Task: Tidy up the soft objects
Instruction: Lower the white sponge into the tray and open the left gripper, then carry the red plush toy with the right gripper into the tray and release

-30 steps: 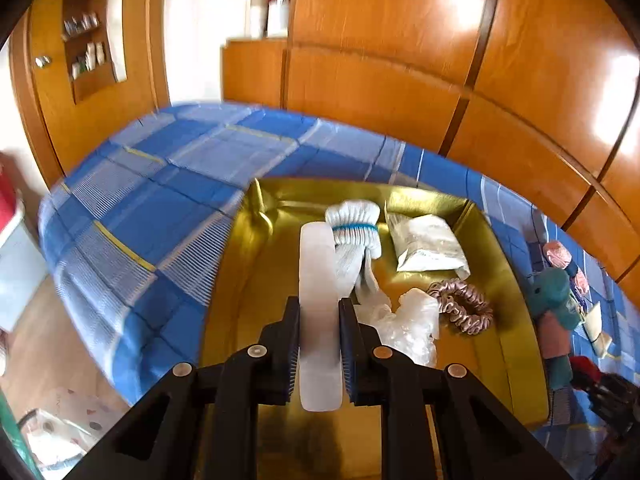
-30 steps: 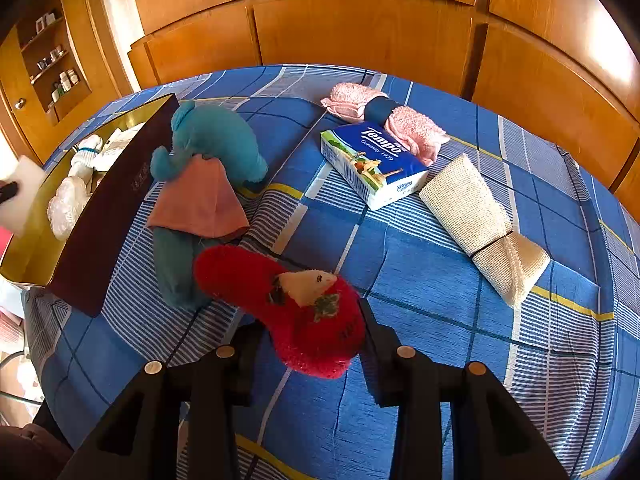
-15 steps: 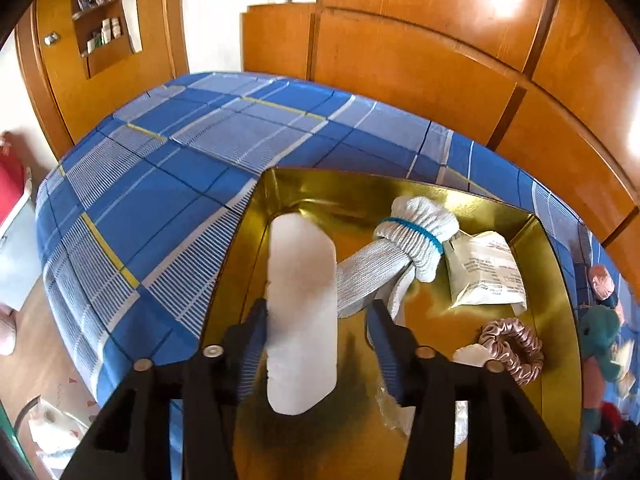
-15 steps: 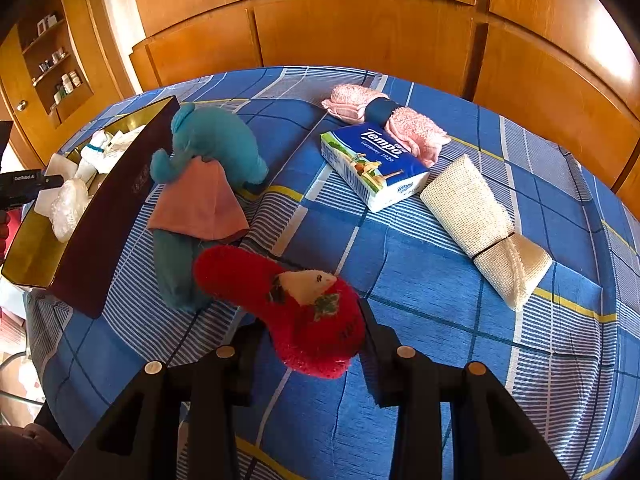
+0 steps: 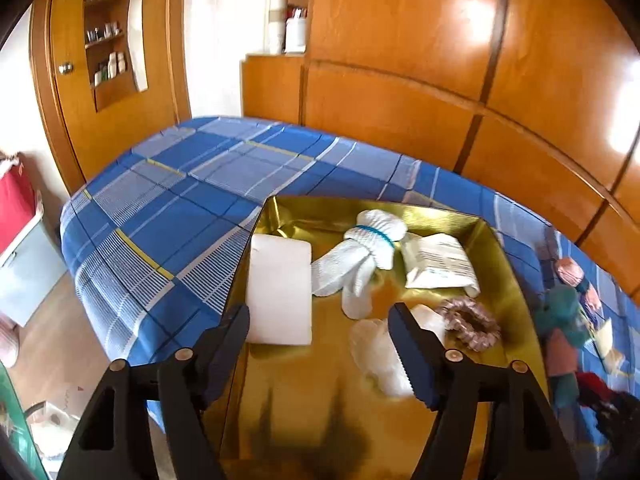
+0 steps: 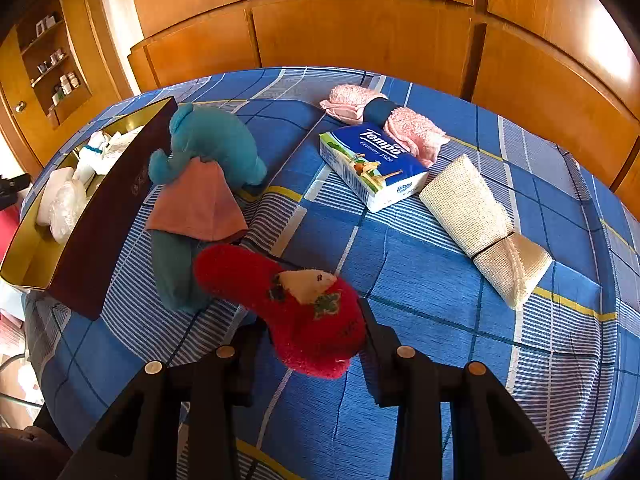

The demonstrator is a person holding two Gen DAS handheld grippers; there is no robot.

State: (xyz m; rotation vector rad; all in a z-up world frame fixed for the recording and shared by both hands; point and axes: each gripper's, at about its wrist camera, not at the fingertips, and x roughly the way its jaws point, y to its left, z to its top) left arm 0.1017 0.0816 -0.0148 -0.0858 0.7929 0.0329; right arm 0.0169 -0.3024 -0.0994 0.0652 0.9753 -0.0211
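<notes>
Premises: a home bedroom. A bed (image 5: 192, 208) under a blue checked cover stands against wood-panelled wardrobes (image 6: 360, 36). 1 recessed shelf niche (image 5: 110, 40) holds small bottles, probably toiletries. Plush toy (image 6: 208, 148) and slipper (image 6: 288, 304) lie on the cover.

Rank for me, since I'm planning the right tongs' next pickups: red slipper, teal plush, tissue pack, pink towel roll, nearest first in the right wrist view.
1. Red slipper, between the right tongs.
2. Teal plush, left.
3. Tissue pack, right of centre.
4. Pink towel roll, behind the pack.
</notes>
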